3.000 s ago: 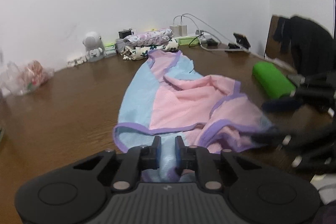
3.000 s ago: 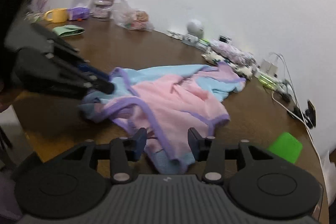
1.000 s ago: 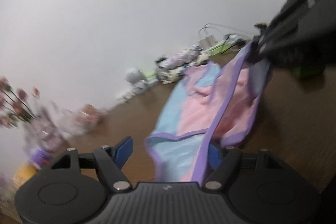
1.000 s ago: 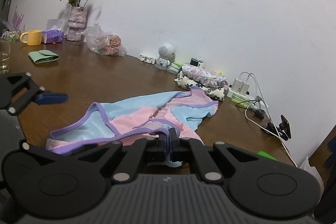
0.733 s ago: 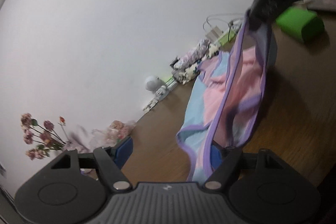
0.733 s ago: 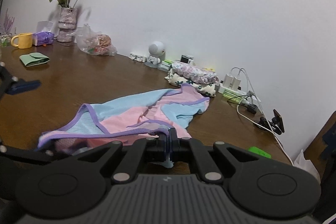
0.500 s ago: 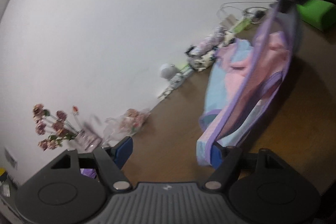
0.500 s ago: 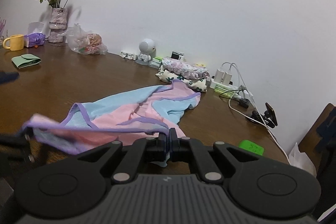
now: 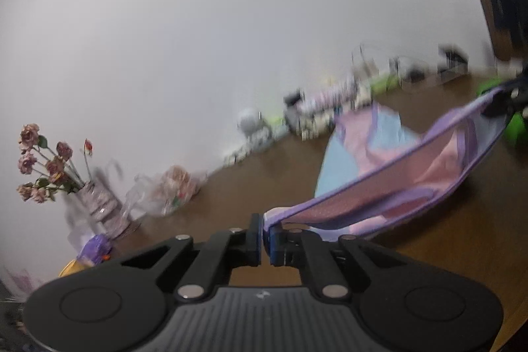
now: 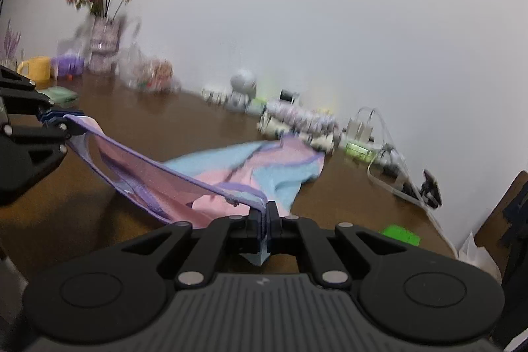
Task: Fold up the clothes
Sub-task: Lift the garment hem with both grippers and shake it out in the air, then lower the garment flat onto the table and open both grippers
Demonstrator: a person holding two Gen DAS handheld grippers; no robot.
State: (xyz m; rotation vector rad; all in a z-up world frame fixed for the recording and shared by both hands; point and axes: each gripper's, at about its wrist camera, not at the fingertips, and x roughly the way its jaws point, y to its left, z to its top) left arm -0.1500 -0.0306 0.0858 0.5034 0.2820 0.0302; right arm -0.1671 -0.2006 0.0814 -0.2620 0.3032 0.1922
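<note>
A pink and light-blue garment with purple trim is stretched in the air between my two grippers, its far part still lying on the brown table. My left gripper is shut on one purple-edged corner. The right gripper is shut on the opposite corner, with a blue flap hanging below its fingers. The garment sags between them in the right wrist view, where the left gripper shows at the left edge. The right gripper appears at the far right of the left wrist view.
Along the wall stand a vase of dried roses, a yellow mug, a plastic bag, a small white robot figure, folded floral clothes and a power strip with cables. A green object lies at the right.
The left gripper, open half a second ago, has shut on the garment's corner. Both grippers now hold the hem raised and stretched wider between them.
</note>
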